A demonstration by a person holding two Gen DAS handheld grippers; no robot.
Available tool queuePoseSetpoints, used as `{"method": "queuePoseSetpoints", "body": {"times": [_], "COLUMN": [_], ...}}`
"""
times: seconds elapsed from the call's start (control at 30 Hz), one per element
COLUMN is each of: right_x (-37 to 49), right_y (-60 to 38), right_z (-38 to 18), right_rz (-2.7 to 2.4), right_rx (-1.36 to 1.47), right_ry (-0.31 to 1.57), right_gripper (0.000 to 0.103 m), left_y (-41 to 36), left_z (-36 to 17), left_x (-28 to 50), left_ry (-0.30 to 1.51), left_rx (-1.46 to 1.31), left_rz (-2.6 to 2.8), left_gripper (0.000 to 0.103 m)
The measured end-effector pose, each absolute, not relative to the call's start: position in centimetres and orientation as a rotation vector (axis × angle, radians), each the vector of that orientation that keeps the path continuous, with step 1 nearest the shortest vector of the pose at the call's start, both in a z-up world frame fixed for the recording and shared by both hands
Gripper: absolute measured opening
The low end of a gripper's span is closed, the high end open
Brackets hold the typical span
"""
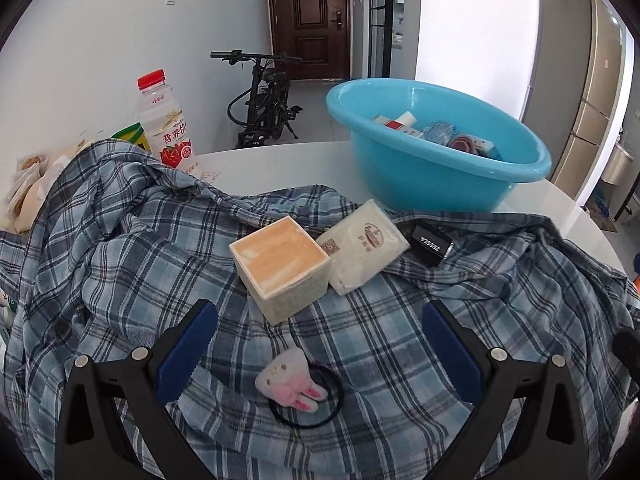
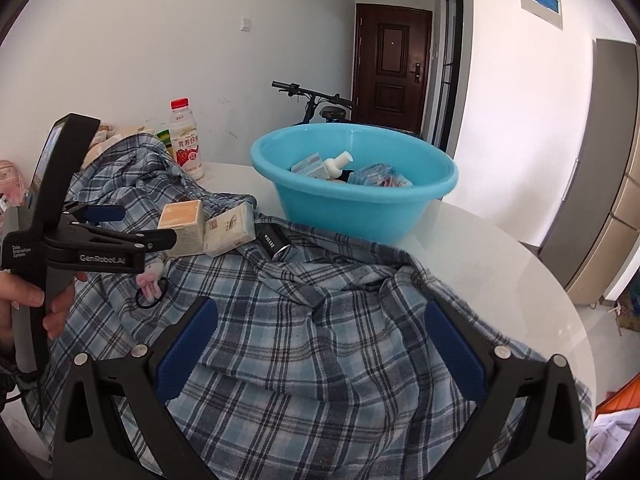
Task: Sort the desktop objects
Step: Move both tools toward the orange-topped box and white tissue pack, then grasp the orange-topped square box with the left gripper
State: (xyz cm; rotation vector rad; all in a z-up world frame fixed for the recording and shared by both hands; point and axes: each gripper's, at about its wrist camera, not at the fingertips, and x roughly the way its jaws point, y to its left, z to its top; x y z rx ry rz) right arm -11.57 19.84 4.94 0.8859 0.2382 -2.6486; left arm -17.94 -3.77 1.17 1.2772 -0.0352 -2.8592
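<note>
Hair tie (image 1: 306, 396) lies flat, bunny ears pointing toward camera.

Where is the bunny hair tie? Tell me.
The bunny hair tie lies on the plaid shirt, between the open left gripper's fingers, nearer than the beige box.

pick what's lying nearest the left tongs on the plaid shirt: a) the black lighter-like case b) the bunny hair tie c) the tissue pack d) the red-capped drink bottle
b: the bunny hair tie lies on the plaid shirt just ahead of the open left tongs, between its two blue pads, while the tissue pack, black case and bottle all sit farther back.
</note>
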Motion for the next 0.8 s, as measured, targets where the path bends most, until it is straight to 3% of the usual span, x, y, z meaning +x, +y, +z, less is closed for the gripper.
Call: {"method": "queuePoseSetpoints", "body": {"times": [0.23,0.8], "right_x": [-13.4,-17.2], "right_y": [16.8,13.4], "right_z": [5.0,2.7], "right_rz": [-2.594,-2.597], "right_rx": [0.905,0.926], "right_ry": [0.334,0.360], "right_gripper": [0.103,0.103], "left_y": [-4.2,-6.3], "left_z": [-0.2,-1.5], "left_x": [-19.9,-23.6], "left_ry": [-0.028,0.048], "left_rx": [1.294,1.350], "left_rz": [-2.842,-2.800], "left_gripper": [0.103,0.103]}}
